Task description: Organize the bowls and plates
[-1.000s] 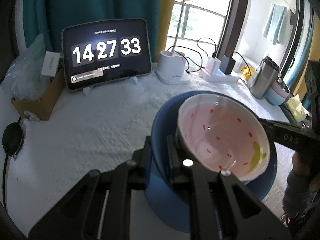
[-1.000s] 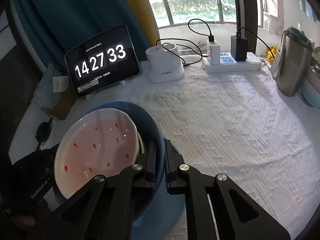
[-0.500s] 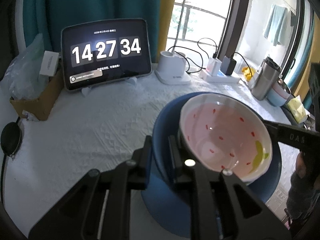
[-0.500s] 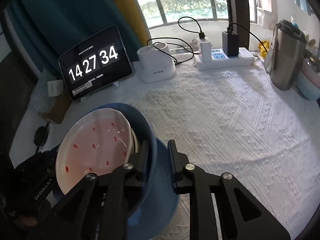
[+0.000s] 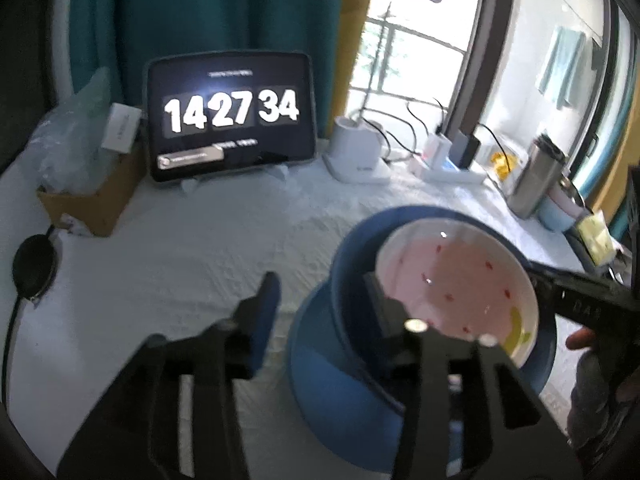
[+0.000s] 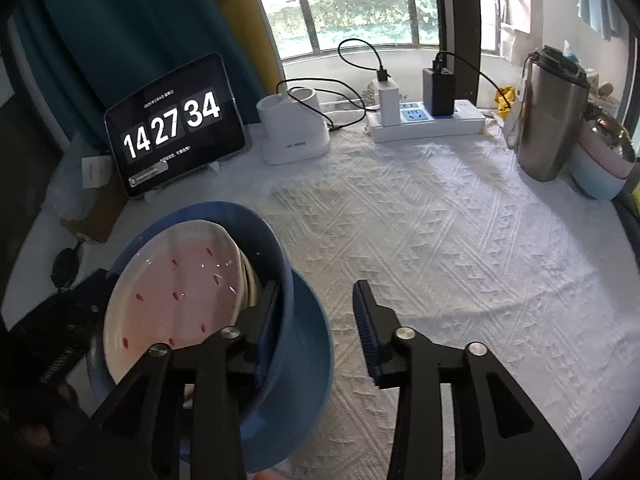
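Nearest, both tongs have just been opening: left tongs (image 5: 320, 300) and right tongs (image 6: 316, 304) stand spread, each straddling a side of the blue bowl's (image 6: 288, 344) rim without pinching it. Inside sits a pink bowl (image 6: 176, 292); the blue bowl rests on a blue plate (image 5: 320, 376) on the white-clothed bench (image 6: 440, 248). Farther back stands a clock tablet (image 6: 174, 124).
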Demonstrator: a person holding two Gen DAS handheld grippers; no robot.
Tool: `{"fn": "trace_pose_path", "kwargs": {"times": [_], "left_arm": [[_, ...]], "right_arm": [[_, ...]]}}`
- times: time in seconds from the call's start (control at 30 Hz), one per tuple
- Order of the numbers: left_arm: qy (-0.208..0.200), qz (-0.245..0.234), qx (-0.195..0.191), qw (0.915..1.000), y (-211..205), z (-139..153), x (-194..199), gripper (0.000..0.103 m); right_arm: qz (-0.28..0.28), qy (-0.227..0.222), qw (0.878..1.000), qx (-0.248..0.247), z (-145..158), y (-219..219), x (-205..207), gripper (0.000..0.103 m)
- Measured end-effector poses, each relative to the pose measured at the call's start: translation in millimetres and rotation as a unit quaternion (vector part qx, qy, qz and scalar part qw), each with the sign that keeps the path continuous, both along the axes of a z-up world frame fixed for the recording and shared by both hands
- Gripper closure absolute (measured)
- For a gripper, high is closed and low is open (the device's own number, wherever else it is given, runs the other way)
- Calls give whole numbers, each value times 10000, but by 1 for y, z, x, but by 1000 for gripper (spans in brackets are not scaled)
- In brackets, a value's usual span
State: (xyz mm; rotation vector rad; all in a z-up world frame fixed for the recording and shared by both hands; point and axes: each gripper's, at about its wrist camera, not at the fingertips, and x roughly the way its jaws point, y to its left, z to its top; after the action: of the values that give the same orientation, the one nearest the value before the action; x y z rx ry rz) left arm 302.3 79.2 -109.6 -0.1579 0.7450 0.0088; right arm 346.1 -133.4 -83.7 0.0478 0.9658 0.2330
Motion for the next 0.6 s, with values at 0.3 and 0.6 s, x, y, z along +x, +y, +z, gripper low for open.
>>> {"fn": "trace_pose_path", "kwargs": {"times": [0.3, 0.6], "left_arm": [[-150, -111, 77, 9998, -8, 14, -14, 56], [-358, -150, 86, 9992, -15, 30, -35, 55]], "right_arm": [[-153, -457, 9988, -72, 18, -7, -16, 35], [-69, -681, 9976, -69, 40, -7, -34, 34]]}}
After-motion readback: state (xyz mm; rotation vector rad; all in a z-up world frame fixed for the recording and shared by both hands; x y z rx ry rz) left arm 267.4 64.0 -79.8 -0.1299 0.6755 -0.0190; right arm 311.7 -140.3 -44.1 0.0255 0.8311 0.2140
